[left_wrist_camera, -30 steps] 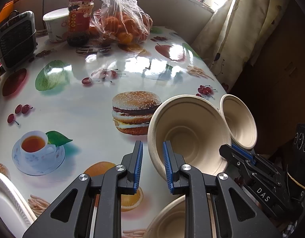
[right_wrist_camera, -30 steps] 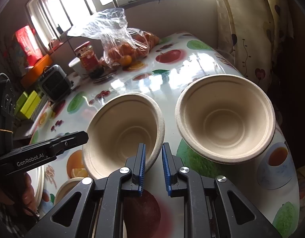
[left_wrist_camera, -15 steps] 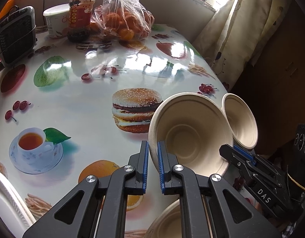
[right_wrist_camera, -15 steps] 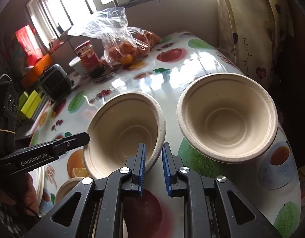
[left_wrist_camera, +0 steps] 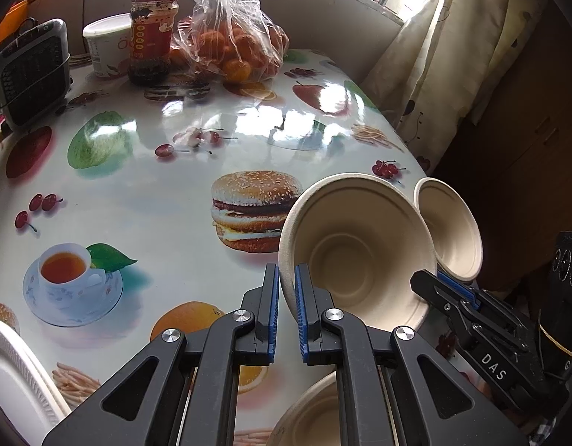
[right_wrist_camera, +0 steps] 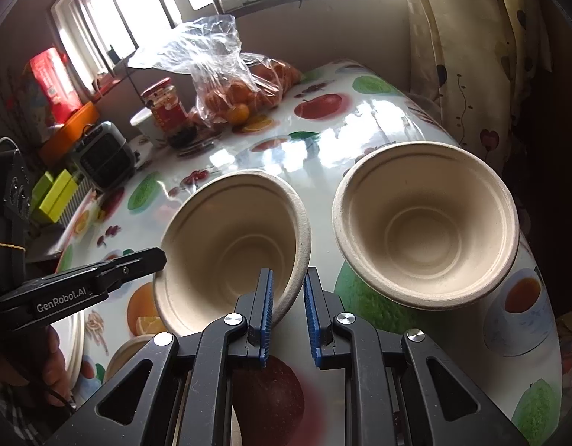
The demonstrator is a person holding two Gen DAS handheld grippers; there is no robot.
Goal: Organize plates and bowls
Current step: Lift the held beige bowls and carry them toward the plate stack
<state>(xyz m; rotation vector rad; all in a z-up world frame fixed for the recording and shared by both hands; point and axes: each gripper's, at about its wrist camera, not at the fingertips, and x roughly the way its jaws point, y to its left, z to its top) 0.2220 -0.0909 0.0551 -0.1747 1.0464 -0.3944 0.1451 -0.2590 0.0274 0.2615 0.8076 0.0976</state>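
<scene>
Two beige pulp bowls up off the table (left_wrist_camera: 144,193), tilted so the insides face the cameras. Left gripper (left_wrist_camera: 284,297) pinching the near rim of the left bowl (left_wrist_camera: 356,245), blue pads narrow with the rim clamped between them. Right gripper (right_wrist_camera: 288,299) straddling the right edge of that same bowl (right_wrist_camera: 230,241), one pad inside and one outside, gap a bit wider than the rim, so can't tell if it's actually gripping or just sitting around it. Second bowl (right_wrist_camera: 427,223) just right of the first, rims nearly touching, resting on the table's right edge. Third bowl (left_wrist_camera: 315,412) flat on the table right below the held one, mostly hidden behind the left gripper. White plates (left_wrist_camera: 10,375) stacked well left of the bowl. Bag of oranges (left_wrist_camera: 233,44), red jar (left_wrist_camera: 152,41) and white tub (left_wrist_camera: 105,44) far behind it, small heater (left_wrist_camera: 33,70) off to the back left.
</scene>
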